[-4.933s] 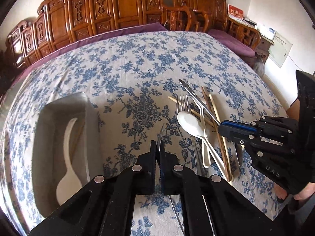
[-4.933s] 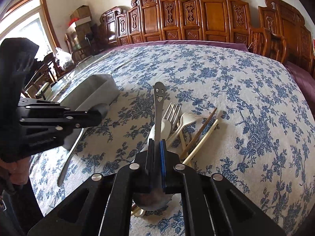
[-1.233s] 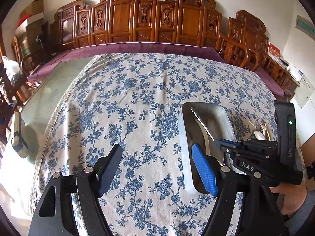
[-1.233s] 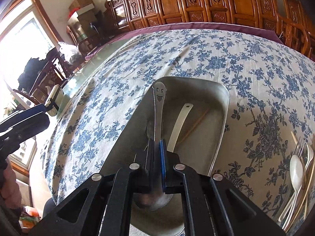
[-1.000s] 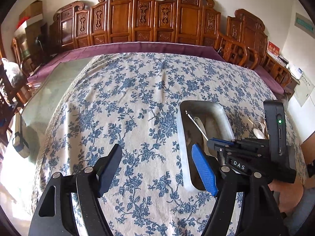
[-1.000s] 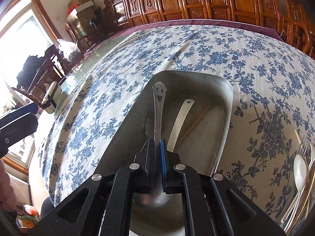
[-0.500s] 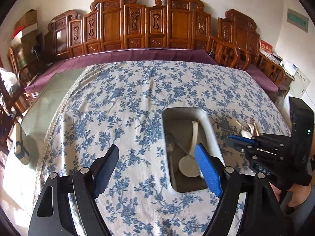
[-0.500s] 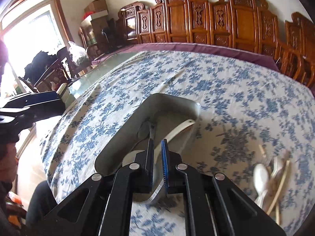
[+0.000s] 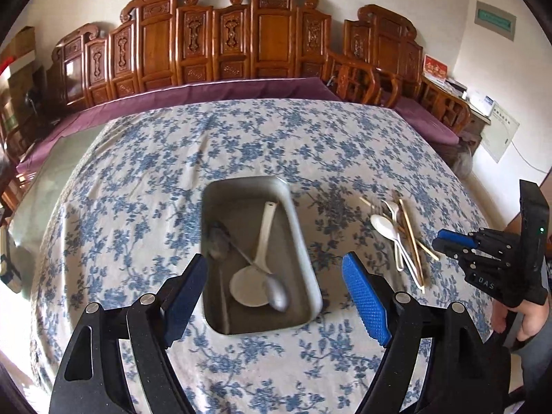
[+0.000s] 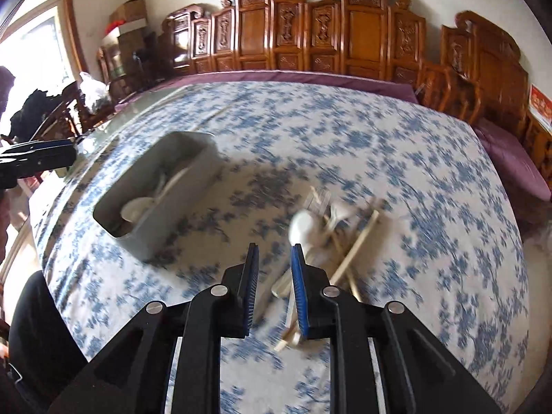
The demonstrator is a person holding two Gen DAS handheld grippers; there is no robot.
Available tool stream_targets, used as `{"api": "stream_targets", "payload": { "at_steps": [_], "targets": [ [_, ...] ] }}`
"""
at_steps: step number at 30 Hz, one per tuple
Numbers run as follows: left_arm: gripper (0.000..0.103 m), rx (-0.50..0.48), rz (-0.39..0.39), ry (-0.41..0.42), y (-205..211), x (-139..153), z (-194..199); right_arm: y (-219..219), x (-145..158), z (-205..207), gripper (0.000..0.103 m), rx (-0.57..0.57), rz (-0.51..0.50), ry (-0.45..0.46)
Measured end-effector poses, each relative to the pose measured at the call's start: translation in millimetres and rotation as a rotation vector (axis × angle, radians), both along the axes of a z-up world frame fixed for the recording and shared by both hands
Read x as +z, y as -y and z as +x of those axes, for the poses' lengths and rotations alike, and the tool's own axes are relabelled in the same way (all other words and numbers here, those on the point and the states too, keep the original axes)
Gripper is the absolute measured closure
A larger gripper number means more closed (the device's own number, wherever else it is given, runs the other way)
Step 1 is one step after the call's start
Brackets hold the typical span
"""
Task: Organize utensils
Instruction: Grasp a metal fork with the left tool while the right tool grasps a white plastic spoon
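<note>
Jaws first: the right gripper [image 10: 274, 258] is being opened, just a narrow gap so far with nothing between the pads, while the left gripper [image 9: 276, 276] is being held wide and empty over the tray [image 9: 300, 241].

The next pick is being lined up, looks like. The gap should probably be widened a bit more before one handle is straddled, since the pile [image 9: 400, 234] is crossed over itself and two pieces could get pinched together.

The pile is sitting toward the table's right edge: white spoon [image 9: 381, 224], forks, chopsticks [image 9: 412, 238]. Two metal spoons and a white one are already lying in the tray, mid-table.
</note>
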State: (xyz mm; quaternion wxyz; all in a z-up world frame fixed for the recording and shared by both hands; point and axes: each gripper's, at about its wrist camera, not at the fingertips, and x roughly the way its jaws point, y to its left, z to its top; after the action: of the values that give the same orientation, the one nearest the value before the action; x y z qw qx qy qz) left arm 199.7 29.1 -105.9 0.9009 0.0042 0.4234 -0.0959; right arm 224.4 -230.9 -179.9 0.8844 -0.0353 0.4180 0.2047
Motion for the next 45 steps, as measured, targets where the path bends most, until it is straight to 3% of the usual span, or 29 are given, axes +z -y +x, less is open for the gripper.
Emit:
{"api": "stream_targets", "payload": {
  "at_steps": [6,14,22,27,37,45],
  "targets": [
    [0.026,-0.037,-0.005,-0.023,27.0,-11.6,-6.1,9.5,-24.6,9.2,0.082,0.011,-0.011,-0.055],
    [0.026,-0.077,0.001,-0.053,50.4,-25.3,-16.8,-11.8,-57.4,31.6,0.082,0.044,-0.085,-0.109],
    [0.026,-0.088,0.002,-0.078,59.2,-35.6,-20.4,-17.1,-71.9,44.0,0.082,0.051,-0.146,-0.165],
    [0.026,-0.094,0.004,-0.084,64.0,-37.3,-20.6,-17.4,-72.0,44.2,0.093,0.061,-0.156,-0.177],
    [0.026,-0.117,0.022,-0.11,86.8,-54.0,-8.3,3.2,-38.4,26.4,0.094,0.05,-0.075,-0.102],
    [0.026,-0.125,0.025,-0.138,121.4,-80.9,26.4,44.0,-14.0,14.7,0.094,0.005,-0.037,-0.054]
  ]
}}
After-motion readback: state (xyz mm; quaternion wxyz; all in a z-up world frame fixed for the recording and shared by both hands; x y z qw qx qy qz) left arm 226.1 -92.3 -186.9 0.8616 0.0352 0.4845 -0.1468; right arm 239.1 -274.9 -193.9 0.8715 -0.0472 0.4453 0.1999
